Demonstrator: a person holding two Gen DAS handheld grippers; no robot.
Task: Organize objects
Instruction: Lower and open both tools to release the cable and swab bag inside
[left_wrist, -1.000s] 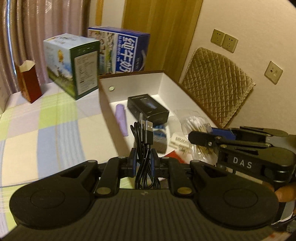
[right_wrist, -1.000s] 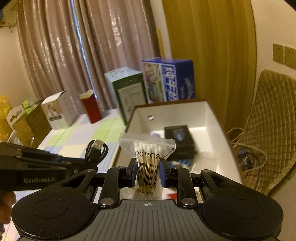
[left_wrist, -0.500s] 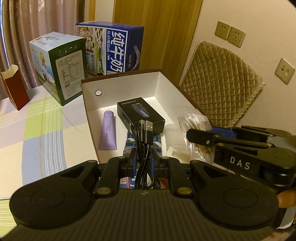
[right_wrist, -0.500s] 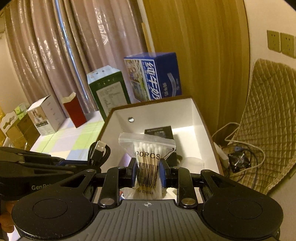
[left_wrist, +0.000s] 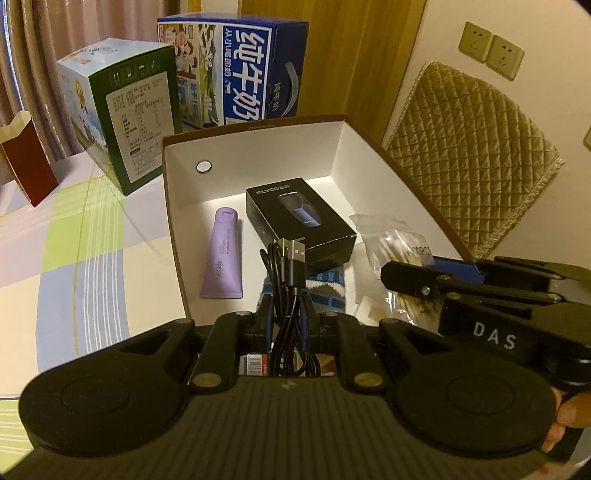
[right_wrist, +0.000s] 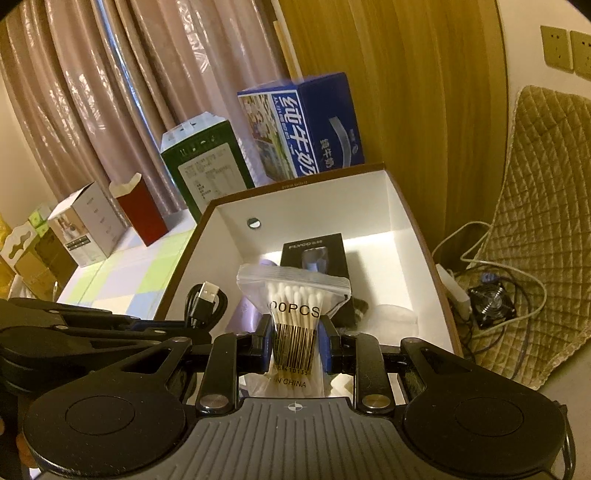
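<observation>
- I am looking over the tabletop (left_wrist: 92, 236) under its checked cloth, with big cartons standing along the back: a blue milk carton (left_wrist: 236, 70) and a green-sided carton (left_wrist: 125, 122), parked clear of the work area, I judge.
- I am working into the open white box (left_wrist: 255, 147), which sits at the tabletop's right edge and is plainly serving as the collecting bin for the small items.
- Inside it I am seeing a black product box (left_wrist: 299, 221) lying flat toward the back, probably set there to leave the near floor free.
- A lilac tube (left_wrist: 223, 254) is lying flat along the box's left wall, just beside the black product box.
- My left gripper (left_wrist: 288, 325) is clamping a coiled black USB cable (left_wrist: 286, 280) at the middle of the bundle, which keeps the loops from springing apart; the plug ends are sticking up past the fingertips, over the near part of the white box.
- My right gripper (right_wrist: 295, 339) is pinching a clear bag of cotton swabs (right_wrist: 293, 306) across its barcode, with the bag standing upright between the fingers; gripping low keeps the zip top clear.
- Both grippers are hanging side by side over the box's near end, each item directly ahead of its own fingers, so I judge the release into the box comes next.
</observation>
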